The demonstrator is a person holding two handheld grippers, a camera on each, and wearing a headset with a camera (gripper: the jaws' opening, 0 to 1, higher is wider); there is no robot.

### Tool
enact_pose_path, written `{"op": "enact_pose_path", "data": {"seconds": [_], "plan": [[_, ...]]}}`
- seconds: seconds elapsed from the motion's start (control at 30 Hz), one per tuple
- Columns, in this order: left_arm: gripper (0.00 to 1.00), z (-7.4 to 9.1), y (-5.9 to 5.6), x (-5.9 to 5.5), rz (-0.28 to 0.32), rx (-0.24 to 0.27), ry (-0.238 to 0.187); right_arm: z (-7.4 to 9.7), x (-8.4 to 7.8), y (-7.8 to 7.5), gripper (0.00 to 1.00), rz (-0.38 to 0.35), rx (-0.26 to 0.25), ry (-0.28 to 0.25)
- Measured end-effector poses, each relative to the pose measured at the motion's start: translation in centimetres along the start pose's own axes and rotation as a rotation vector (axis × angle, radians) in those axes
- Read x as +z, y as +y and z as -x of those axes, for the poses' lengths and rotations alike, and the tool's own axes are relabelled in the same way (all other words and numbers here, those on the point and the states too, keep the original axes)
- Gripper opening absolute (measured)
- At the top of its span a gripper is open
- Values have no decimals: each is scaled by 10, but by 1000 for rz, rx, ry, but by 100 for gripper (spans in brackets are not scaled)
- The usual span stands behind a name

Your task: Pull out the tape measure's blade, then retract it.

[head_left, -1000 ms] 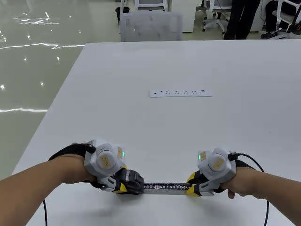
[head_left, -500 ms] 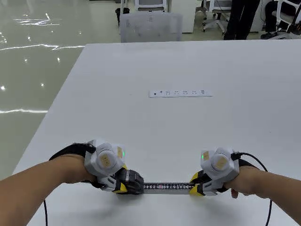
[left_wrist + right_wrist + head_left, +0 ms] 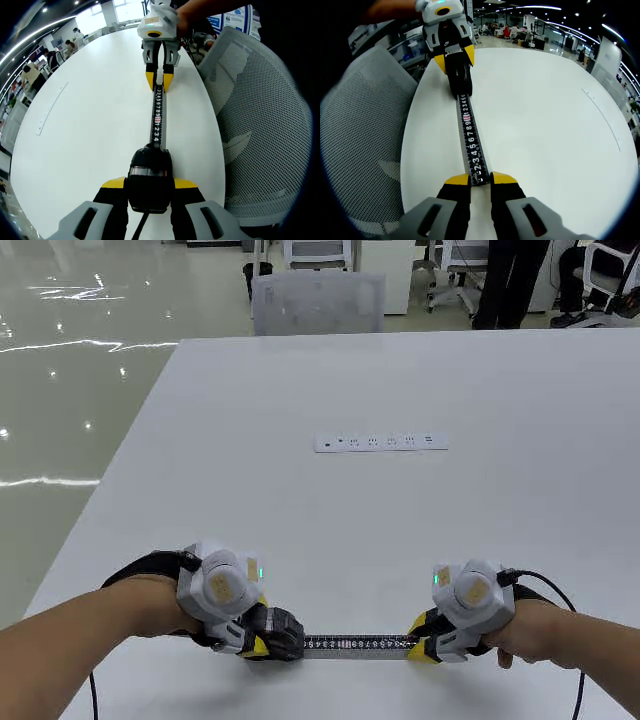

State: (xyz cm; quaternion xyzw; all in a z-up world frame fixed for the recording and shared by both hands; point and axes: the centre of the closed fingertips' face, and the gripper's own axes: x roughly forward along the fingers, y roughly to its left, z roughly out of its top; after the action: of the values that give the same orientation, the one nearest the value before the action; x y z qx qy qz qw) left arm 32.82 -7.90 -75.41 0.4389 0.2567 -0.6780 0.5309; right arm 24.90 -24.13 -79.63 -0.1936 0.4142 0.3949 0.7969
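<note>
A black tape measure case rests near the table's front edge, and my left gripper is shut on it. Its dark blade with white numbers stretches out to the right along the table. My right gripper is shut on the blade's end, its yellow fingertips on either side. In the left gripper view the blade runs to the right gripper. In the right gripper view the blade leads back to the case in the left gripper.
A white power strip lies flat in the middle of the white table. A grey mesh chair stands at the table's far edge, and another mesh chair sits behind me. People stand at the back right.
My right gripper has moved further right with the blade's end, so more blade is out of the case. The left gripper holds the case still.
</note>
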Motion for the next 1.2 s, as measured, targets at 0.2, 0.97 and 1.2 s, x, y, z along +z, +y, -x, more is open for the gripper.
{"op": "enact_pose_path", "data": {"seconds": [0.2,0.97,1.2], "plan": [[29,0,0,0,2,2,2,2,-3,-1,13,5,2,6],[29,0,1,-1,15,1,-1,11,-15,-9,13,10,10,39],[29,-1,2,-1,19,2,-3,13,-18,-10,13,2,10,39]]}}
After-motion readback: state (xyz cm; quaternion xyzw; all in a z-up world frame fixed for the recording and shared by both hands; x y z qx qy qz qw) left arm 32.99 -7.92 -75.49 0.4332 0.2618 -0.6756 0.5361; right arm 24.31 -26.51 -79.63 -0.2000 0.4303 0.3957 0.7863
